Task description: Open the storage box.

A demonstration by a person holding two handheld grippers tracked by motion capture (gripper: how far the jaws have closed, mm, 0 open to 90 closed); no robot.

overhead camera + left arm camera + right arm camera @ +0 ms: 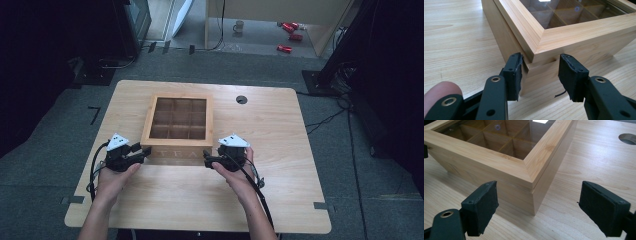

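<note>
Left gripper [141, 153] at the near-left corner of the wooden tea box [177, 128], jaws part open, straddling the corner, left pad touching. Right gripper [209, 159] at the near-right corner, jaws wide, holding nothing. Box sits mid-table [280, 190], glass lid closed. Cable hole [241, 99] beyond.

This looks like a lab or studio set up for recording. A lone light-wood table [280, 200] with a cable hole [241, 99] stands on grey carpet [45, 170], ringed by dark curtains [45, 55]. Cables [325, 120] trail across the floor to black stands [320, 80]. Beyond, a mug [239, 26] and red cans [290, 36] lie on the floor beside a wooden partition [270, 10].
</note>
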